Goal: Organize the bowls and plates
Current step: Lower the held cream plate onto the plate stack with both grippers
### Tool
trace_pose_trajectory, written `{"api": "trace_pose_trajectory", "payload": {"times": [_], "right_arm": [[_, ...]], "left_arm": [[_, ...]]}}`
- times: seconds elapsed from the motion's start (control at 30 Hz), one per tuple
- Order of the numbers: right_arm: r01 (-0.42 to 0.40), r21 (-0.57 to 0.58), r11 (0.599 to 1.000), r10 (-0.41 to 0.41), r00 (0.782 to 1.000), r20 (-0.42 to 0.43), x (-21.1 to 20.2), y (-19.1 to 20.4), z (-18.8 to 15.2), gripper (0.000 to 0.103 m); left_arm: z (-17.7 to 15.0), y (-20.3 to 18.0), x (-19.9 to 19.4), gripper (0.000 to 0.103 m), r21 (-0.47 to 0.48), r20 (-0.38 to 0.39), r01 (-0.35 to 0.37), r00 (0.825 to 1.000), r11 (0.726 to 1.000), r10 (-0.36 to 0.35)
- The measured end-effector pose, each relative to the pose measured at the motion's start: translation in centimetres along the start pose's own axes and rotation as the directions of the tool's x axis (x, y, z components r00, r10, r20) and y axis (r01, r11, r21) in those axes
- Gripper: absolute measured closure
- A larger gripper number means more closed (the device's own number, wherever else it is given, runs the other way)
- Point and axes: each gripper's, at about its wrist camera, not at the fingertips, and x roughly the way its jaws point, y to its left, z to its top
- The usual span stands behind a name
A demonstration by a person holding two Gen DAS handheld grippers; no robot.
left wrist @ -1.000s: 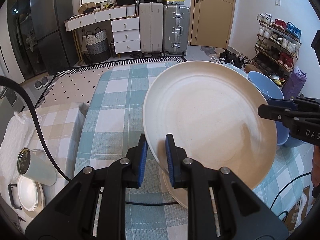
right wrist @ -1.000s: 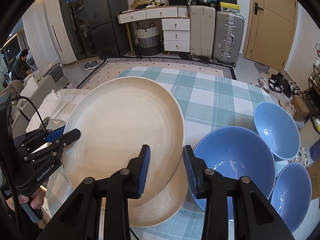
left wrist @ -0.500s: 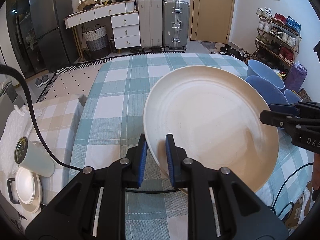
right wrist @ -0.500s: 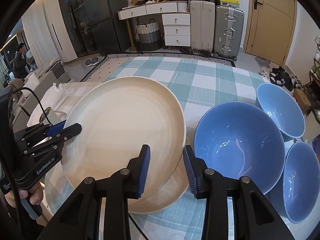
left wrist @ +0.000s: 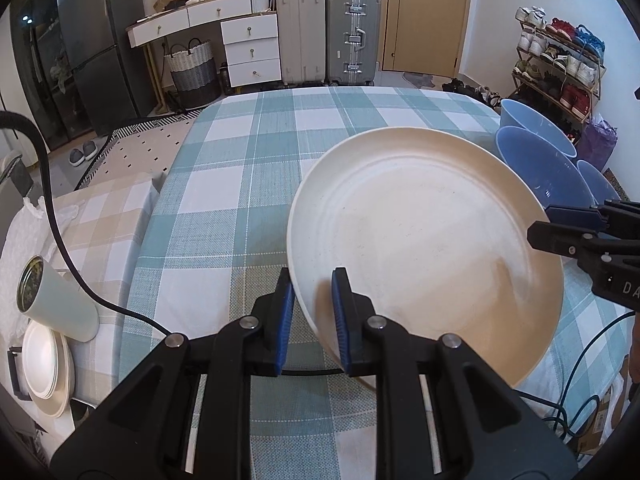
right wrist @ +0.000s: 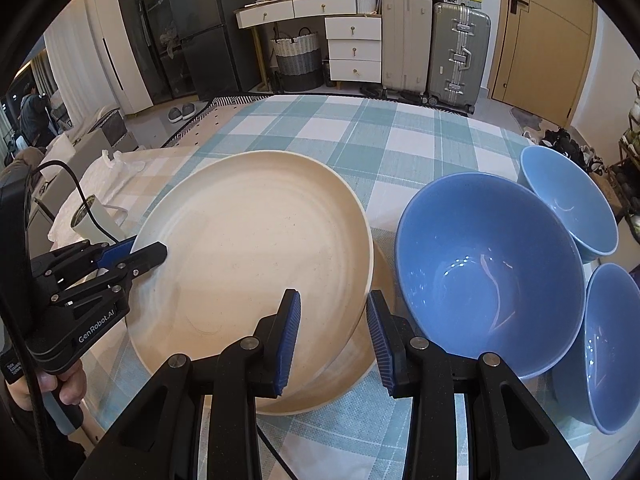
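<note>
Left tongs [left wrist: 311, 312]: narrow gap, blue pads clamped on the near-left rim of the cream plate [left wrist: 424, 248], one pad under the rim, one on the upper face. Plate is tilted, its left edge raised off the checked tabletop [left wrist: 248, 184]. In the right wrist view the same tongs [right wrist: 150, 250] grip the plate's left rim [right wrist: 256, 264].

Beneath the held plate: a second cream plate [right wrist: 360, 360] lying flat on the tabletop, only its near-right edge showing. Cannot tell whether the two plates touch at the right side.

Right tongs [right wrist: 332, 336]: open to a moderate width, straddling the right rim of the tilted plate. Left pad sits over the plate face, right pad outside the rim. Contact with the plate not resolvable. In the left wrist view these tongs [left wrist: 538, 228] sit at the plate's far-right edge.

Right of the plates: large blue bowl [right wrist: 488, 272], just beside the plates. Two smaller blue bowls further right, one behind [right wrist: 568, 200], one in front [right wrist: 612, 344], both close against the large one.
</note>
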Motion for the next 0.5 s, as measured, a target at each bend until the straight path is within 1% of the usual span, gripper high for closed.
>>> {"api": "trace_pose_trajectory", "payload": {"times": [0.37,0.5], "right_arm": [[0.023,0.004,1.0,-0.023,0.999,-0.026,1.6,-0.4,-1.6,0.067],[0.038,-0.004,0.999,-0.038,0.999,-0.033,2.3,-0.4,-2.0,0.067]], "left_arm": [[-1.1,-0.6,2.7,0.087,0.017,-0.027,-0.002,1.0,1.0,0.002],[-1.4,-1.1,3.5,0.086,0.036,-0.028,-0.015,0.999,0.999,0.016]]}}
